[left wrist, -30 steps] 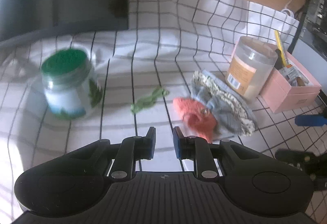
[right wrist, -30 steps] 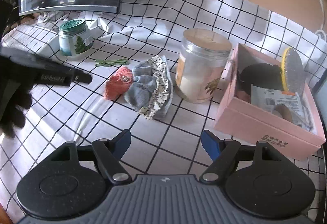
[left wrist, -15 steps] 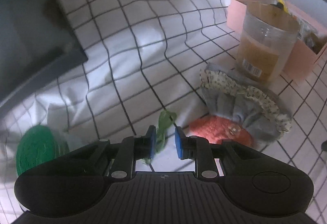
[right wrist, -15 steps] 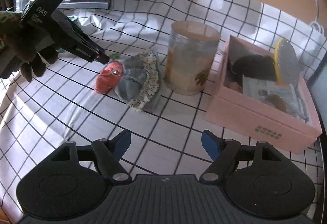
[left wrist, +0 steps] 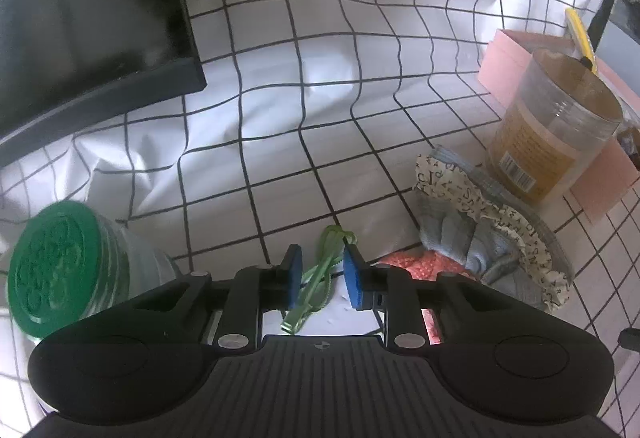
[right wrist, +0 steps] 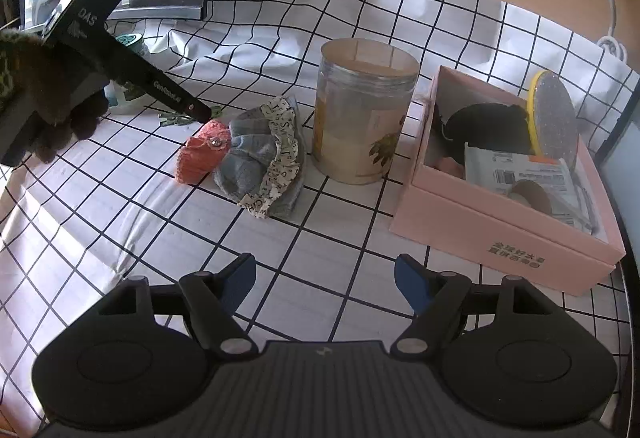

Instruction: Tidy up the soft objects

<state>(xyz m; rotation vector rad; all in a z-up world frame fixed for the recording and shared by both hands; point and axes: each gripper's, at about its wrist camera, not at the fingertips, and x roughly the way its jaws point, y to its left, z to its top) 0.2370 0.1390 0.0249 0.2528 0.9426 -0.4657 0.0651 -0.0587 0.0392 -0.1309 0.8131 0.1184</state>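
Observation:
A thin green hair tie [left wrist: 324,270] lies on the checked cloth between the blue pads of my left gripper [left wrist: 320,276]. Its jaws are closing and a gap still shows on each side of the tie. An orange knitted piece [left wrist: 420,264] and a grey-blue scrunchie with lettered trim [left wrist: 492,238] lie just to the right. In the right wrist view the left gripper [right wrist: 202,113] points down beside the orange piece [right wrist: 204,152] and the scrunchie [right wrist: 260,158]. My right gripper [right wrist: 325,280] hangs open over bare cloth with nothing between its fingers.
A green-lidded jar [left wrist: 52,266] stands close on the left. A tall clear jar [right wrist: 360,110] and an open pink box [right wrist: 500,222] holding several items stand to the right. A dark screen [left wrist: 80,18] rises at the back left. A gloved hand [right wrist: 52,110] holds the left gripper.
My left gripper has moved in over the green hair tie, which now lies between its pads. The right gripper has stayed in place and open.

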